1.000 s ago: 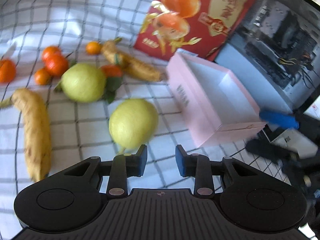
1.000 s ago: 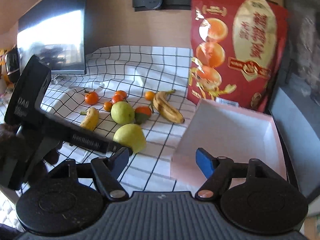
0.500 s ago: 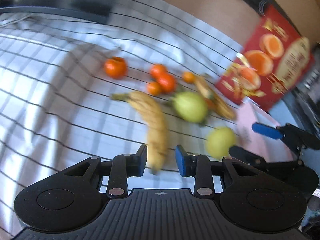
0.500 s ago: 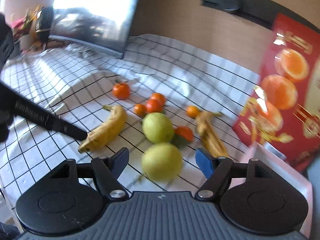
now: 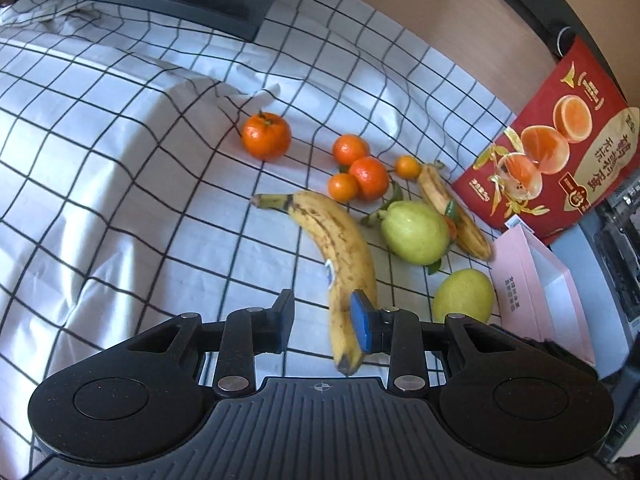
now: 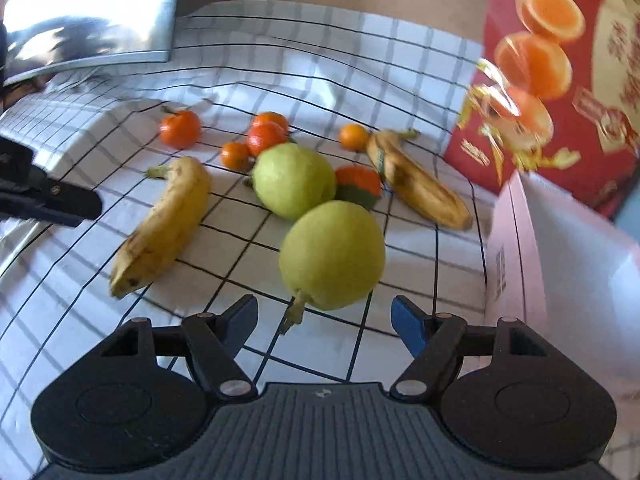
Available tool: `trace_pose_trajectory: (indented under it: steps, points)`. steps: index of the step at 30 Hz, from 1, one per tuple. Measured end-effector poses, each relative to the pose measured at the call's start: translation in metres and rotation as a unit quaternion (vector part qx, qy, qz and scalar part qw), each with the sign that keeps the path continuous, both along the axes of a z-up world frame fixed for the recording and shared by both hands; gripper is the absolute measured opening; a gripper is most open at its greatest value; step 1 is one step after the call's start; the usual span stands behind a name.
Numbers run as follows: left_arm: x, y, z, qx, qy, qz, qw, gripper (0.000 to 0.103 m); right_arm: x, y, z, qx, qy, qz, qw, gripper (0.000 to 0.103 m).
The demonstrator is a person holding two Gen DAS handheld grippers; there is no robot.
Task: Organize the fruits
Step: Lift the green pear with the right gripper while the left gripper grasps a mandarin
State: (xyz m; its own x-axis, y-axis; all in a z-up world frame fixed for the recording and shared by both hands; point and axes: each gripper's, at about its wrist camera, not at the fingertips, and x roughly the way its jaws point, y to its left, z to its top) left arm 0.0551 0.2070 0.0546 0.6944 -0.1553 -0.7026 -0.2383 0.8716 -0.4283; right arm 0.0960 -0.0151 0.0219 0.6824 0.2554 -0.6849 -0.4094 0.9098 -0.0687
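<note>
I count two bananas, two green pears and six mandarins in all, spread on the checked cloth [image 5: 120,128]; the pink box [image 5: 536,280] sits to their right. Left wrist view shows five mandarins; the sixth [image 6: 357,179], tucked behind the far pear [image 6: 294,180], shows properly only on the right wrist. Left gripper [image 5: 325,322]: jaws apart, straddling the near banana [image 5: 340,248] tip. Right gripper [image 6: 324,322]: wide apart, near pear [image 6: 332,254] just ahead.
</note>
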Motion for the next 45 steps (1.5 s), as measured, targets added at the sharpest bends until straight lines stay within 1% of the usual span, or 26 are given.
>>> trace_pose_trajectory:
  steps: [2, 4, 6, 8, 9, 13, 14, 16, 18, 20, 26, 27, 28, 30, 31, 33, 36, 38, 39, 42, 45]
  points:
    - [0.004, -0.003, 0.001, 0.001, -0.001, -0.006, 1.0, 0.035, 0.003, 0.002, -0.003, 0.018, 0.005, -0.029, 0.999, 0.074]
    - [0.007, -0.006, 0.003, 0.003, -0.003, -0.011, 0.9999, 0.035, 0.007, 0.005, -0.006, 0.03, 0.007, -0.051, 0.998, 0.076]
    - [0.01, -0.009, 0.005, 0.006, -0.004, -0.015, 0.9999, 0.035, 0.007, 0.01, -0.008, 0.032, -0.005, -0.066, 0.997, 0.075]
    - [0.013, -0.009, 0.006, 0.009, -0.003, -0.018, 0.9998, 0.035, 0.009, 0.012, -0.009, 0.027, -0.008, -0.065, 0.998, 0.067]
    - [0.014, -0.009, 0.006, 0.011, -0.003, -0.018, 0.9998, 0.035, 0.013, 0.012, -0.009, 0.026, -0.006, -0.065, 0.998, 0.059]
    - [0.019, -0.009, 0.006, 0.013, -0.004, -0.018, 0.9997, 0.035, 0.024, -0.003, -0.002, 0.047, 0.025, -0.054, 0.997, 0.059]
    - [0.02, -0.009, 0.005, 0.013, -0.003, -0.019, 0.9997, 0.035, 0.026, -0.007, 0.0, 0.049, 0.025, -0.055, 0.997, 0.059]
    - [0.022, -0.01, 0.003, 0.013, -0.001, -0.023, 0.9996, 0.035, 0.027, -0.012, 0.007, 0.042, 0.01, -0.054, 0.998, 0.058]
    - [0.025, -0.012, 0.002, 0.014, 0.002, -0.026, 0.9996, 0.035, 0.029, -0.016, 0.014, 0.037, -0.007, -0.051, 0.998, 0.053]
    - [0.027, -0.012, 0.001, 0.013, 0.002, -0.028, 0.9995, 0.035, 0.033, -0.018, 0.021, 0.035, -0.024, -0.042, 0.998, 0.052]
    - [0.028, -0.011, 0.0, 0.017, 0.003, -0.027, 0.9995, 0.035, 0.048, -0.016, 0.025, 0.029, -0.039, -0.025, 0.998, 0.052]
    - [0.028, -0.01, 0.0, 0.018, 0.004, -0.025, 0.9995, 0.035, 0.049, -0.016, 0.024, 0.031, -0.038, -0.023, 0.999, 0.056]
    - [0.028, -0.008, -0.001, 0.019, 0.005, -0.023, 0.9996, 0.035, 0.05, -0.016, 0.023, 0.034, -0.036, -0.022, 0.999, 0.062]
    - [0.028, -0.006, -0.001, 0.02, 0.007, -0.02, 0.9996, 0.035, 0.053, -0.017, 0.017, 0.043, -0.03, -0.024, 0.998, 0.069]
    - [0.028, -0.005, -0.001, 0.021, 0.008, -0.019, 0.9996, 0.035, 0.054, -0.017, 0.015, 0.047, -0.029, -0.024, 0.998, 0.07]
    - [0.027, -0.004, -0.001, 0.023, 0.009, -0.017, 0.9995, 0.035, 0.056, -0.016, 0.012, 0.054, -0.023, -0.018, 0.998, 0.07]
    - [0.025, -0.003, -0.002, 0.024, 0.011, -0.017, 0.9995, 0.035, 0.057, -0.011, 0.007, 0.046, -0.018, 0.0, 0.999, 0.07]
    - [0.025, -0.004, -0.002, 0.026, 0.011, -0.018, 0.9994, 0.035, 0.056, -0.01, 0.003, 0.035, -0.017, 0.007, 0.999, 0.061]
    - [0.025, -0.005, -0.002, 0.027, 0.011, -0.019, 0.9994, 0.035, 0.055, -0.009, 0.0, 0.028, -0.015, 0.008, 0.999, 0.061]
    - [0.027, -0.008, -0.003, 0.034, 0.016, -0.021, 0.9991, 0.035, 0.052, -0.015, -0.001, 0.036, -0.021, 0.012, 0.999, 0.061]
    - [0.032, -0.017, -0.002, 0.048, 0.017, -0.032, 0.9982, 0.035, 0.046, -0.02, 0.005, 0.048, -0.013, 0.015, 0.999, 0.06]
